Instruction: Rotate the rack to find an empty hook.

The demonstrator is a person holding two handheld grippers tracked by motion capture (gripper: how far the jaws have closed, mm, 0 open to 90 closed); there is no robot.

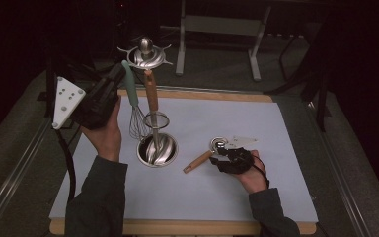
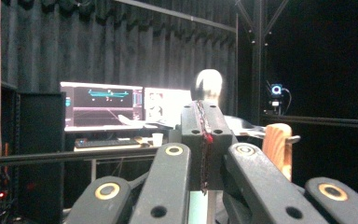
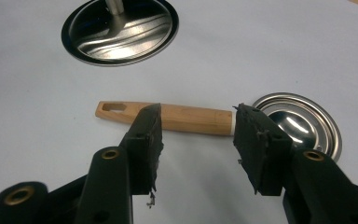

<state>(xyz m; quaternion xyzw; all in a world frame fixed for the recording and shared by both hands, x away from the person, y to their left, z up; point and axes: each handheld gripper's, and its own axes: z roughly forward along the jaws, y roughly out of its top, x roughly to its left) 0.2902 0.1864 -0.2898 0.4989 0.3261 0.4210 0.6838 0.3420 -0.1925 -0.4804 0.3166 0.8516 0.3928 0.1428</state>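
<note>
While the left gripper (image 1: 109,85), upper left, clamps the whisk (image 1: 134,106) for hanging on the rack (image 1: 153,106), right gripper (image 3: 198,135) jaws stand apart over the ladle (image 3: 177,118).

One overhead camera, two riding close on the grippers.
High view and right gripper view share the round steel stand base (image 1: 157,149) (image 3: 120,29); the left gripper view faces level.

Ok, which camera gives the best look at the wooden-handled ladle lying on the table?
The right gripper view: the ladle lies close, with its handle and steel bowl sharp. The high view shows the ladle small and partly covered by the right hand-held gripper.
</note>
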